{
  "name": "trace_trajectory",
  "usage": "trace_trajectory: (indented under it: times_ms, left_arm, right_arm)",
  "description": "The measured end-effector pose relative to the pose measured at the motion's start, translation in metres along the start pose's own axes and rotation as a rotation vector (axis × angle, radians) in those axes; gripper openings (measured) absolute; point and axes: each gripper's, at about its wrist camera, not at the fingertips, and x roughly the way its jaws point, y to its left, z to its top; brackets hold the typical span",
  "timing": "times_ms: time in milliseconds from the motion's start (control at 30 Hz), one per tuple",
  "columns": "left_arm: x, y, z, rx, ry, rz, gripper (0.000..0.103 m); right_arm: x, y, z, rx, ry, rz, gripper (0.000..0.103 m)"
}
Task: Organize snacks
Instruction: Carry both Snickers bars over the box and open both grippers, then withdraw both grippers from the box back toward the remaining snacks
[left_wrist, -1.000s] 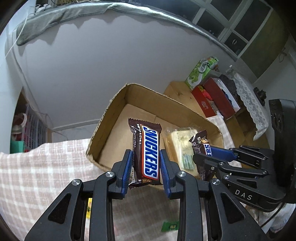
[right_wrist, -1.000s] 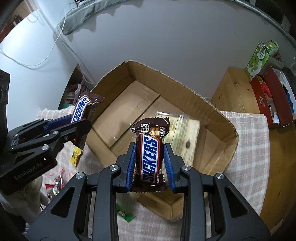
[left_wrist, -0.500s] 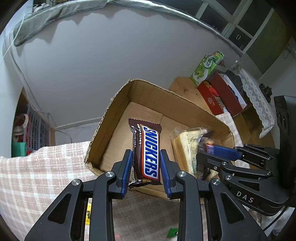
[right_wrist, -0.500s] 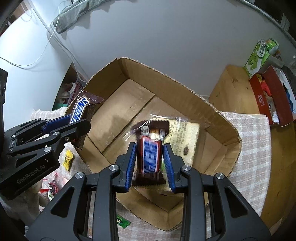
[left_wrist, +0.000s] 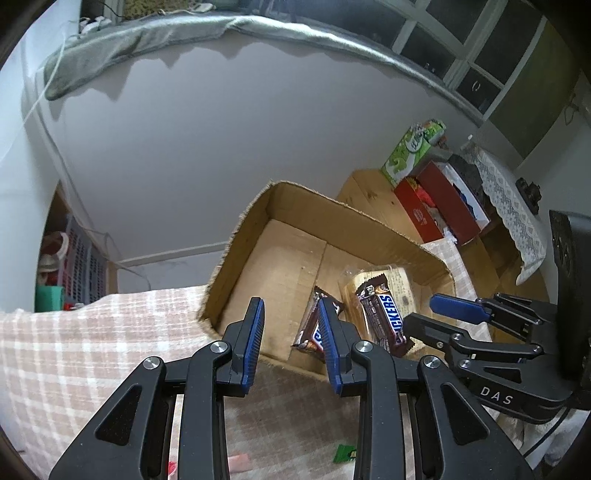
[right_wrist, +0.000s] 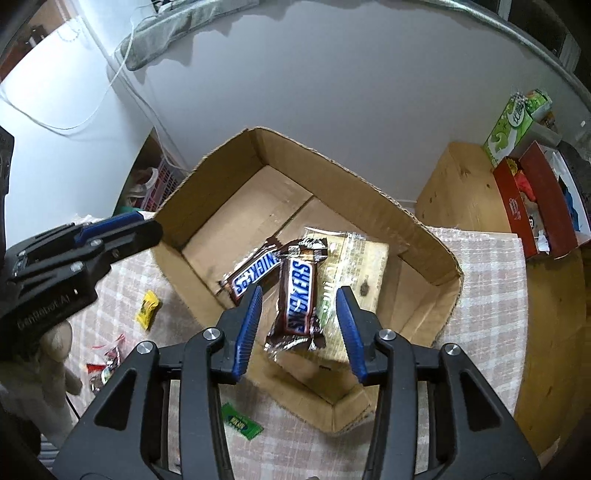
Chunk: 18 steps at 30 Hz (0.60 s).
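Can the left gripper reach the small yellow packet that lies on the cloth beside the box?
Probably yes. The yellow packet lies alone on the checked cloth, outside the cardboard box, below the left gripper, whose jaws hold nothing.

"SNICKERS" stands on both bars; "DAS" on the right tongs.

Grey cloth atop the wall — checked tablecloth below.

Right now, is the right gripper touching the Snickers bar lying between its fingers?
Apart. In the right wrist view, the right gripper stands open, with cardboard box floor visible on both sides of the Snickers bar.
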Motion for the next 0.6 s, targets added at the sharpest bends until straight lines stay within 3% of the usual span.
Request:
trace_trajectory:
  times_ms: [267, 600]
  left_arm:
    - [-0.041, 0.015, -0.015, -0.025, -0.05, 0.008, 0.028]
    - [-0.093, 0.059, -0.075, -0.116, -0.06, 0.026, 0.028]
  right_arm:
    - [-0.031, 0.006, -0.024, -0.018, -0.027, 0.043, 0.044]
    - [-0.044, 0.018, -0.081, -0.064, 0.016, 0.095, 0.044]
